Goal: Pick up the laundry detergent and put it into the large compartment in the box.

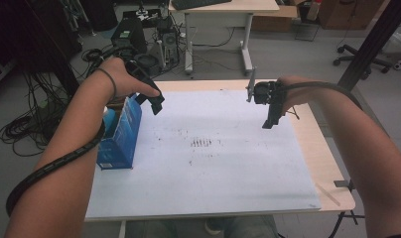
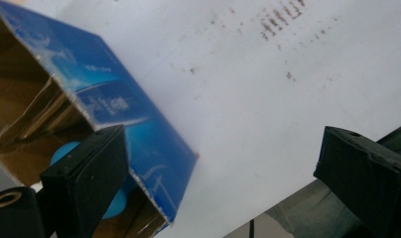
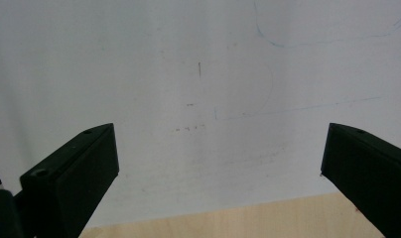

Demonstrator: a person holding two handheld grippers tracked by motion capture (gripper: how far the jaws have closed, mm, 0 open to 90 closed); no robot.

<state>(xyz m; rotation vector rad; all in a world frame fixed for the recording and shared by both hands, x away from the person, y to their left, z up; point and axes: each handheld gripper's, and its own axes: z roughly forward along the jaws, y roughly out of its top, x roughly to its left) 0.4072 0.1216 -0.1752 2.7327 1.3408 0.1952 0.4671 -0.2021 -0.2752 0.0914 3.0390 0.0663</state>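
Blue box (image 1: pixel 120 134) stands open-topped at the worktop's (image 1: pixel 327 163) left edge, something light blue inside. Left gripper (image 1: pixel 156 105) hovers just beside its upper right, jaws released, likely lined up to reach in. Right gripper (image 1: pixel 270 120), jaws spread and empty, over white sheet (image 1: pixel 213 173).

You see a glossy blue cardboard box (image 2: pixel 124 114) with shiny golden inside, on a matt white sheet (image 1: pixel 213 168) over pale wood table (image 1: pixel 332 163).
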